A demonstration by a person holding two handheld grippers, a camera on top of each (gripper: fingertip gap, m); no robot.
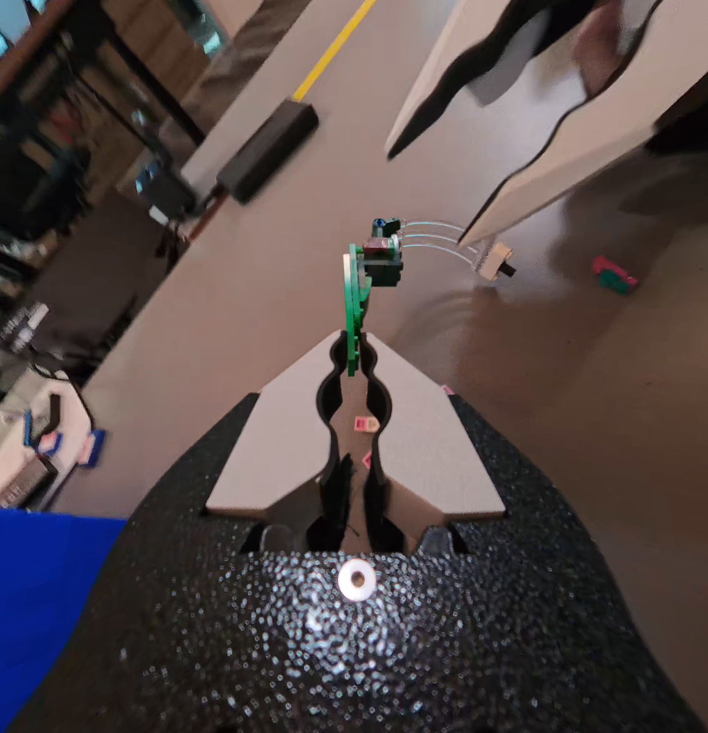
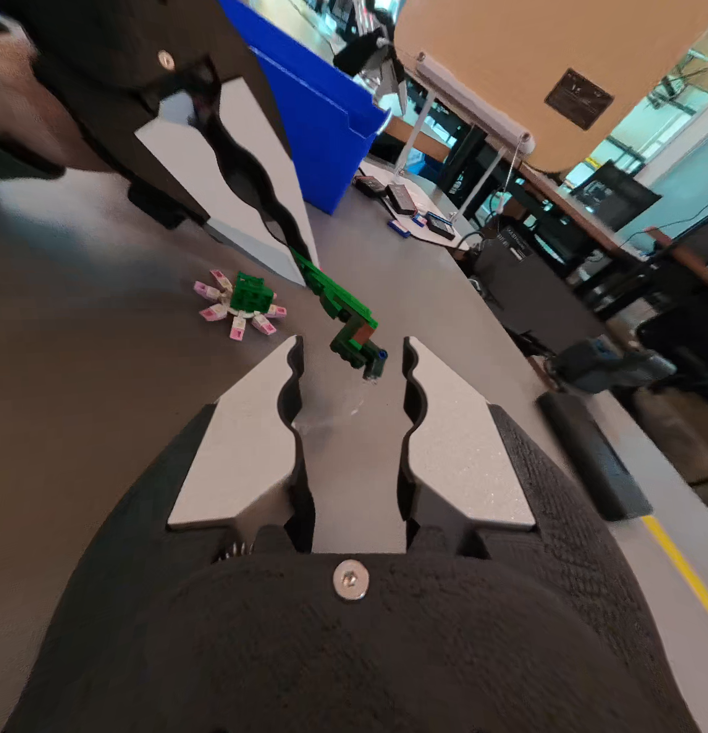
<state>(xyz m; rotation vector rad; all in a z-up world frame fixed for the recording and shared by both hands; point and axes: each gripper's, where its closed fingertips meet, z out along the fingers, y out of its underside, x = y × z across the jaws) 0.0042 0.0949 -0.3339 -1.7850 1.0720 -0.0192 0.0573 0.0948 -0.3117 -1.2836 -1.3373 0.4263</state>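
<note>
Blue bin (image 2: 324, 131) upper centre of right wrist view, contents not visible. Left claw (image 1: 354, 337) nearly closed, pinching the green brick stem (image 1: 354, 313) at its tips; clear wires (image 1: 431, 238) run from the stem's far end to a white switch (image 1: 495, 261). Right claw (image 2: 352, 341) wide open, empty, stem tip (image 2: 364, 349) between its fingertips, not touching. Pink-petal brick flower (image 2: 241, 303) on the table (image 2: 106, 377), centre left. Table edge with yellow tape (image 2: 685, 571) lower right.

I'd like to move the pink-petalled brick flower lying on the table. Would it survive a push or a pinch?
The brick flower is probably light and would slide. Its thin petals splay from a small hub, so a push may snap some off. Pinching the green block looks safer.
</note>
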